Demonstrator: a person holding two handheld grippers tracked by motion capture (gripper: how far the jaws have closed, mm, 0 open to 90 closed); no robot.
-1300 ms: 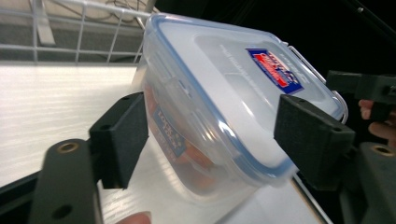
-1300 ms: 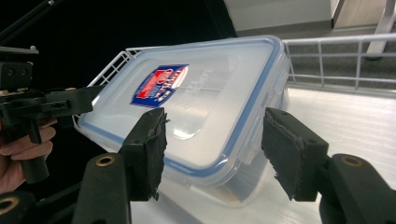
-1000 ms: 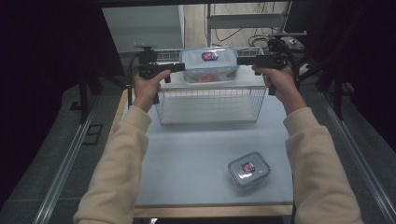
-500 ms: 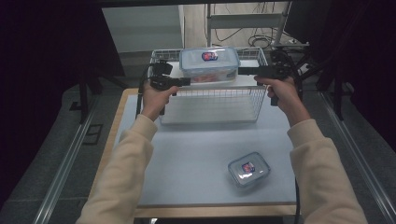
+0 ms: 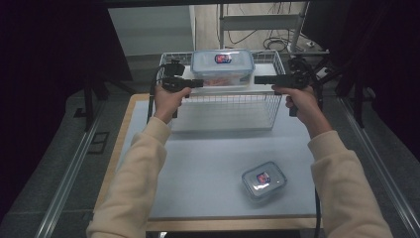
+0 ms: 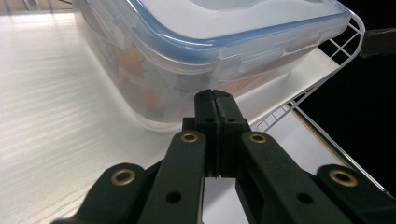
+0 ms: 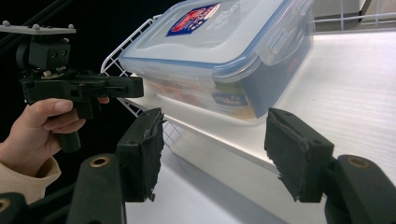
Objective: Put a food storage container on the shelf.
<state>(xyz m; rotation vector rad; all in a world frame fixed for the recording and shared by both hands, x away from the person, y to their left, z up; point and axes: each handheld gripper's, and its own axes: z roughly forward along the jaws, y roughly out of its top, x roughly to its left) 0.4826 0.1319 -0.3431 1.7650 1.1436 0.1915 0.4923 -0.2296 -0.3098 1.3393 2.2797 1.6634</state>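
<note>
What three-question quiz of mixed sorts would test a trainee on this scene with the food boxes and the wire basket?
1. True or false: the left gripper has its jaws shut with nothing between them.
2. Where does the large lidded box rest? A) on the white board across the wire basket B) on the floor C) on the small box
3. Fill in: the small lidded box lies on the table, nearer the person's ____ arm.

Key: 1 true. 2 A. 3 right. The right gripper stands open, short of the large box.
</note>
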